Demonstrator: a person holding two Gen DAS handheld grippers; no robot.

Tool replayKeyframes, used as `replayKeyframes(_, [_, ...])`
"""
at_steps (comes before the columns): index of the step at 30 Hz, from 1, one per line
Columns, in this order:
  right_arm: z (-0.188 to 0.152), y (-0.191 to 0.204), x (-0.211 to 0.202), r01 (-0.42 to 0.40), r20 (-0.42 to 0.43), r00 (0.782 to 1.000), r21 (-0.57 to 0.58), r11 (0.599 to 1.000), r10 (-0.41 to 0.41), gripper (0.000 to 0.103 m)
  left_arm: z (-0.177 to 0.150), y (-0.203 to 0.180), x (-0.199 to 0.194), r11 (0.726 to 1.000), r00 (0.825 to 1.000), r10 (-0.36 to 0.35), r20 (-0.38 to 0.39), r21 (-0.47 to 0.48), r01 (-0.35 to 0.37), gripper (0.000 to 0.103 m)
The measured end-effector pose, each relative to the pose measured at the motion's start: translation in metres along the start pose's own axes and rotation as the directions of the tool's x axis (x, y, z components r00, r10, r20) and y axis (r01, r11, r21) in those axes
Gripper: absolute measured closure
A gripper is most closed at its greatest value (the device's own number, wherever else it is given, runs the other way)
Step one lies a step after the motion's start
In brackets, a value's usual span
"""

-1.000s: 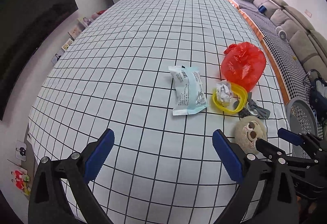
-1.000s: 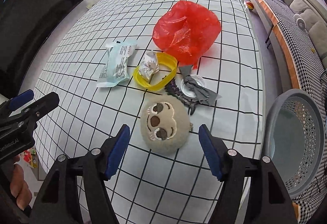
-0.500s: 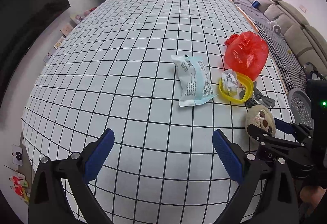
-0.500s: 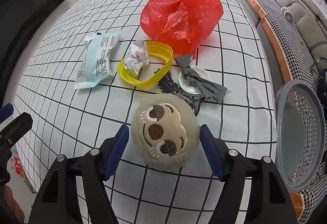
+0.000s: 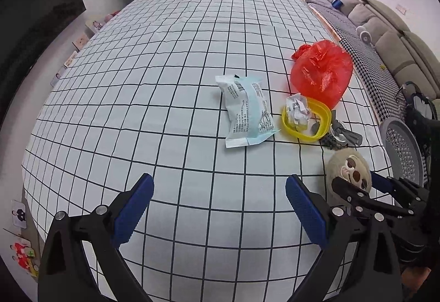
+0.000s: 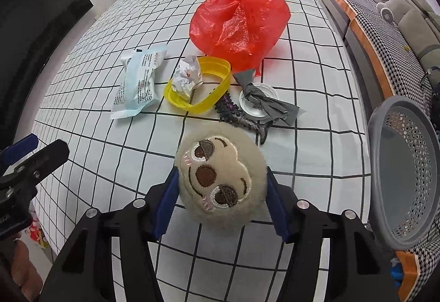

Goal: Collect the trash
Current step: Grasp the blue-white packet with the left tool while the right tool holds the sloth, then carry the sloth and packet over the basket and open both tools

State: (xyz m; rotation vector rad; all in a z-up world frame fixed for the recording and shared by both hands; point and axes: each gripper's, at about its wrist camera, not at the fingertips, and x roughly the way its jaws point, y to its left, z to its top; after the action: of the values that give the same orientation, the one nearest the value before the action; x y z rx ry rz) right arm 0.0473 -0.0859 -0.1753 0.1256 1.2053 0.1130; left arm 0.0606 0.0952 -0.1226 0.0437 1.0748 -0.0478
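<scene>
My right gripper (image 6: 221,200) is shut on a beige plush sloth head (image 6: 221,176), its blue pads pressed on both sides; the plush also shows in the left wrist view (image 5: 349,168). Beyond it lie a yellow ring (image 6: 199,88) with a crumpled paper wad (image 6: 188,76), a white and blue wrapper (image 6: 139,81), a red plastic bag (image 6: 239,24), a grey rag on a white lid (image 6: 261,102) and a dark beaded piece (image 6: 231,112). My left gripper (image 5: 218,205) is open and empty over the checked tablecloth, short of the wrapper (image 5: 247,109).
A grey perforated basket (image 6: 407,172) stands off the table's right edge, also in the left wrist view (image 5: 401,147). A sofa (image 5: 385,26) runs along the right wall. A dark screen (image 5: 33,26) is at the left.
My right gripper has moved forward around the plush sloth head and closed on it. My left gripper has stayed open and shifted slightly.
</scene>
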Motion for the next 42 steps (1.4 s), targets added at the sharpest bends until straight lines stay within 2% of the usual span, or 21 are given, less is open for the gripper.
replayKeyframes(9, [-0.019,-0.030,-0.040,-0.003,0.038,0.999,0.072,0.997,0.000,0.046,0.033,-0.011,0.030,0.999,1.000,-0.017,-0.012,-0.041,0.017,0.008])
replayKeyframes(15, [-0.027,-0.046,-0.050,-0.003,0.051,0.999,0.114,0.993,-0.002,0.046,0.057,-0.017,0.062,0.998,0.999,0.001,-0.037,-0.055,-0.003,0.008])
replayKeyframes(22, [-0.035,-0.066,-0.056,-0.012,0.062,0.998,0.159,0.987,0.002,0.046,0.070,-0.023,0.096,0.998,0.997,0.029,-0.069,-0.049,-0.032,0.008])
replayKeyframes(29, [-0.038,-0.078,-0.060,-0.024,0.077,0.997,0.190,0.982,0.010,0.046,0.075,-0.022,0.124,0.997,0.992,0.024,-0.121,-0.071,-0.032,0.008])
replayKeyframes(35, [-0.040,-0.081,-0.060,-0.021,0.075,0.997,0.201,0.979,0.006,0.046,0.075,-0.020,0.133,0.997,0.992,0.015,-0.122,-0.075,-0.024,0.029])
replayKeyframes(36, [-0.040,-0.081,-0.061,-0.022,0.077,0.997,0.200,0.980,0.007,0.046,0.076,-0.020,0.132,0.997,0.993,0.016,-0.116,-0.072,-0.024,0.035])
replayKeyframes(37, [-0.040,-0.080,-0.061,-0.022,0.077,0.997,0.198,0.980,0.006,0.046,0.076,-0.019,0.130,0.997,0.994,0.013,-0.111,-0.069,-0.021,0.046])
replayKeyframes(38, [-0.040,-0.080,-0.062,-0.021,0.077,0.997,0.197,0.980,0.006,0.046,0.076,-0.018,0.129,0.998,0.994,0.009,-0.109,-0.067,-0.016,0.050])
replayKeyframes(42, [-0.038,-0.078,-0.064,-0.029,0.076,0.997,0.191,0.981,0.015,0.046,0.077,-0.010,0.117,0.997,0.996,-0.017,-0.088,-0.080,0.010,0.055])
